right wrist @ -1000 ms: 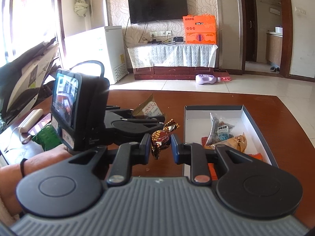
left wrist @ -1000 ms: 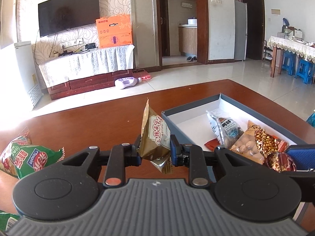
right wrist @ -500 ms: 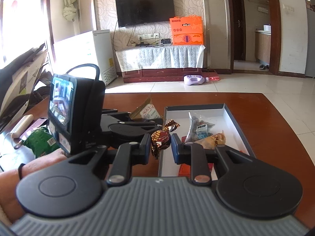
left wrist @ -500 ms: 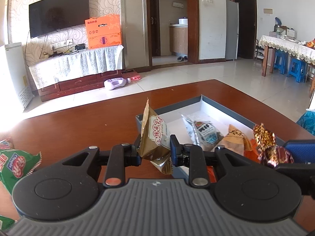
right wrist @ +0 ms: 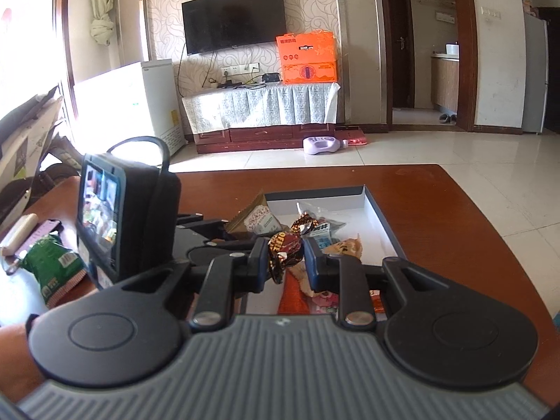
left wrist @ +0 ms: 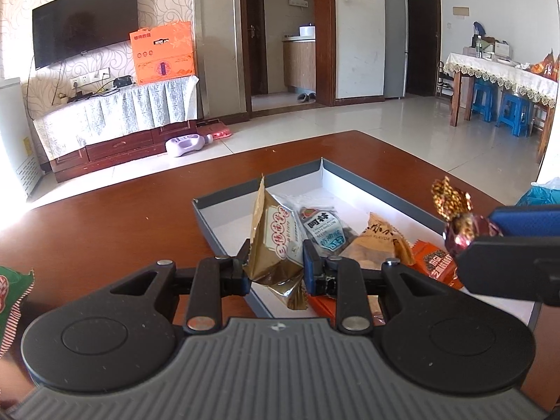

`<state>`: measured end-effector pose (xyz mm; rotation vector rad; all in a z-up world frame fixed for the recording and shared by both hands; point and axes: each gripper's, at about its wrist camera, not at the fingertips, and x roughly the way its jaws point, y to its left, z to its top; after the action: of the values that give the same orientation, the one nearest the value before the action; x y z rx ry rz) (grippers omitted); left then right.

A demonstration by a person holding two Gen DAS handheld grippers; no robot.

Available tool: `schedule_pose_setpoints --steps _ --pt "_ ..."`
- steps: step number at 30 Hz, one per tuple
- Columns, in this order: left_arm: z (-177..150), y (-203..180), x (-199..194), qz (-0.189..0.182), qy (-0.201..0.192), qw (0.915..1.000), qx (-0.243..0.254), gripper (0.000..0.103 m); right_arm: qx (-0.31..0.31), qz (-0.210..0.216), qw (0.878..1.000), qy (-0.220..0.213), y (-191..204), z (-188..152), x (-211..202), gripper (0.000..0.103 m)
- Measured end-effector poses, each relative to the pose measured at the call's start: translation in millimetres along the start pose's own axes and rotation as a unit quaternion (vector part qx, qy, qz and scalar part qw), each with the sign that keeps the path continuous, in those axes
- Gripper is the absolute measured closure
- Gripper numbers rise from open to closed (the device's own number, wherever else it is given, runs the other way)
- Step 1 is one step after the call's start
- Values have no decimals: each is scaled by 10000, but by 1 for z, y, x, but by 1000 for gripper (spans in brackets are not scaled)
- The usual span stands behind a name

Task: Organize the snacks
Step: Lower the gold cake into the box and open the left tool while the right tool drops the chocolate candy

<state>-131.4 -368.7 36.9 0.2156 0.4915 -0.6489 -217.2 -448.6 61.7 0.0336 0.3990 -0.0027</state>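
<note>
Both claws have been carried over the grey box [left wrist: 378,189] since earlier. Left wrist view: gold snack packet [left wrist: 276,241] clamped in left claw [left wrist: 276,273]. Right wrist view: foil-wrapped chocolate [right wrist: 285,248] clamped in right claw [right wrist: 285,262], above boxed snacks on the desk [right wrist: 437,217].

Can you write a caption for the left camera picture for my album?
Left hand-held gripper holds a gold snack packet above the snack box.

Grippers: two, left gripper [left wrist: 276,267], right gripper [right wrist: 286,258], one snack each – gold packet [left wrist: 276,245], foil candy [right wrist: 284,246]. One grey box [left wrist: 367,190]. Green bags outside box: one [right wrist: 52,266]. Orange packets seen inside: one [left wrist: 435,264]
</note>
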Motion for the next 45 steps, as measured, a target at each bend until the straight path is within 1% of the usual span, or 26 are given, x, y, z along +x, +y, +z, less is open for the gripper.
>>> schedule_pose_setpoints --steps 6,11,17,26,38,43,45 --pt "-2 -9 9 -61 43 10000 45 72 -160 -153 9998 -4 -4 -1 5 78" --pt "-2 -14 16 -132 54 9999 45 72 -90 -236 9997 -2 -12 -1 8 78" --pt "-3 -19 20 -181 67 9998 82 72 -111 -247 9996 -5 -13 -2 9 78" --pt "-2 -19 26 -181 83 9998 -1 72 -138 -260 9996 24 -17 -1 14 78" --pt "4 -28 35 -440 44 9989 -167 72 -54 -378 9992 84 -25 -1 16 78" --pt "4 -32 38 -470 46 9988 -137 71 15 -403 9991 98 -28 -4 15 78" --pt "5 -34 39 -445 52 9989 -98 68 37 -396 9991 112 -28 -4 15 78"
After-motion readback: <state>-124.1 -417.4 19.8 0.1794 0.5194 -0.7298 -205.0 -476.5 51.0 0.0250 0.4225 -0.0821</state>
